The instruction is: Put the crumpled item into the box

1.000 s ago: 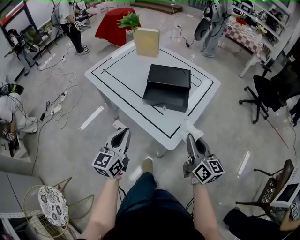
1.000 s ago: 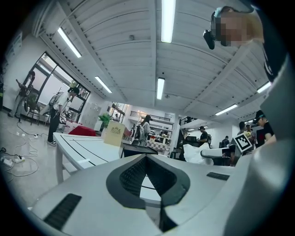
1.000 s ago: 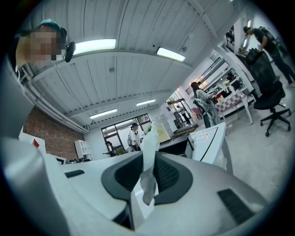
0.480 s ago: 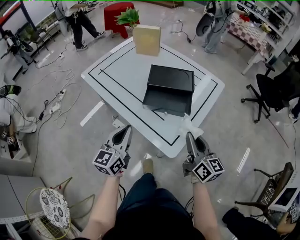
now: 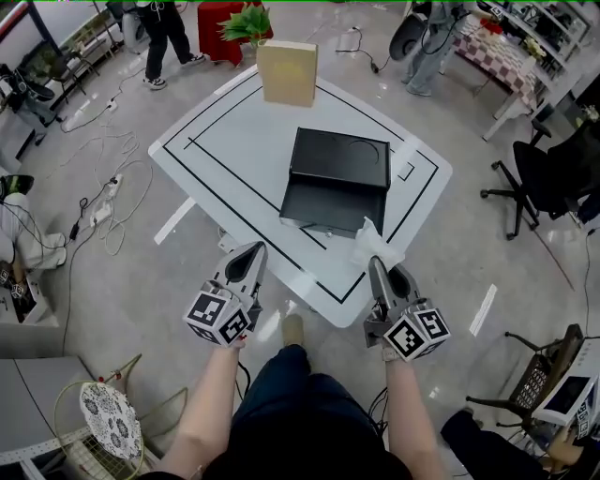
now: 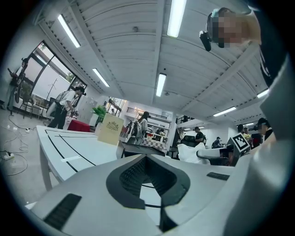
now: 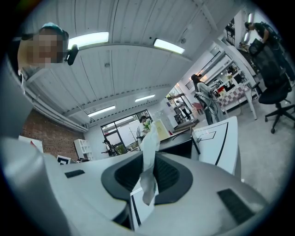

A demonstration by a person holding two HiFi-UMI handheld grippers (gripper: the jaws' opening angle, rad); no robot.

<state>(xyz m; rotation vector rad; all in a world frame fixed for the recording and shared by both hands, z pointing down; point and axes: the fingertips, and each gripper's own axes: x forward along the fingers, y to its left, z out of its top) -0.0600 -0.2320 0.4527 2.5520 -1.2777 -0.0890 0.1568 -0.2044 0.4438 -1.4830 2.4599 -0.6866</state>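
A black box (image 5: 339, 159) lies open in the middle of the white table (image 5: 234, 141), its shallow front part facing me. My right gripper (image 5: 375, 265) hovers over the table's near corner, shut on a crumpled white item (image 5: 373, 244) that sticks up past its tips. In the right gripper view the crumpled item (image 7: 149, 145) hangs pinched between the jaws of the right gripper (image 7: 148, 156), with the black box (image 7: 179, 143) straight beyond. My left gripper (image 5: 251, 253) is level beside it, just short of the table edge. The left gripper (image 6: 146, 157) is shut and holds nothing.
A tan paper bag (image 5: 287, 72) stands at the table's far edge, with a potted plant (image 5: 246, 21) behind it. Cables (image 5: 98, 211) trail on the floor at left. An office chair (image 5: 553, 173) is at right. People stand at the back.
Both grippers have moved forward toward the table, and the right one with the crumpled item now reaches over the near corner. Jaws look unchanged.
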